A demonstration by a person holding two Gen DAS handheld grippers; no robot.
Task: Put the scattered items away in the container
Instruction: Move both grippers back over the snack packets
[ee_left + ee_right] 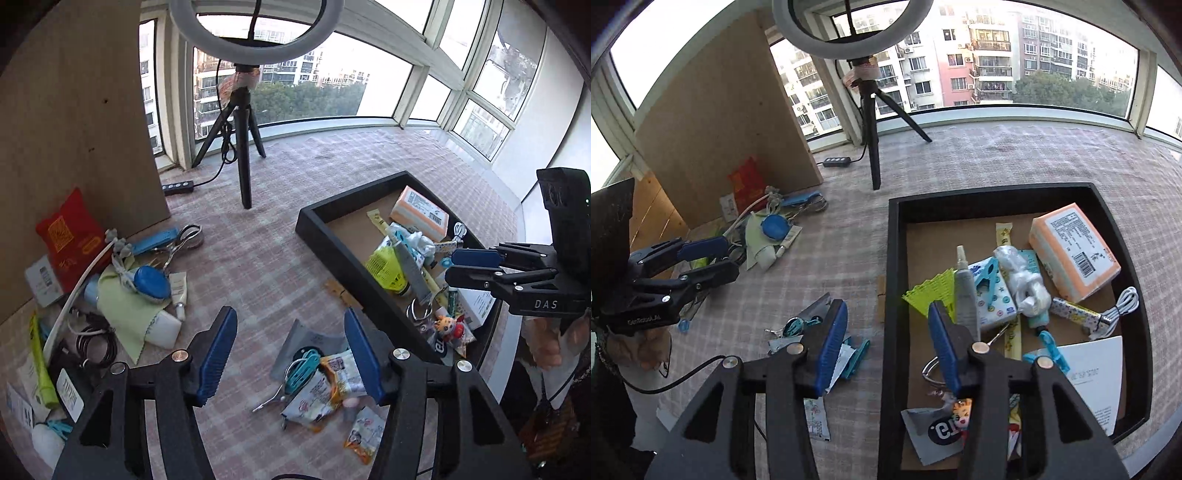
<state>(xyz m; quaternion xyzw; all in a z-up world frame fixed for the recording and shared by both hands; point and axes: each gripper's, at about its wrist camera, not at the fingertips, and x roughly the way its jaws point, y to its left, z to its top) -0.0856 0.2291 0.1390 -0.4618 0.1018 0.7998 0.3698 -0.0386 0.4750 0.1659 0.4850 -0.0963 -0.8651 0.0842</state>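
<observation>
Both grippers — left [291,354], right [888,343] — hang with ribbed blue jaws released, empty, by the black rectangular tray [894,258] on the checked-cloth desk [842,258].

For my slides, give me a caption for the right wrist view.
Open right gripper above the black tray's left wall, clutter inside.

A matt black tray [997,197] with a cardboard floor sits on rough checked cloth [997,158] beside glossy foil packets [325,391].
</observation>
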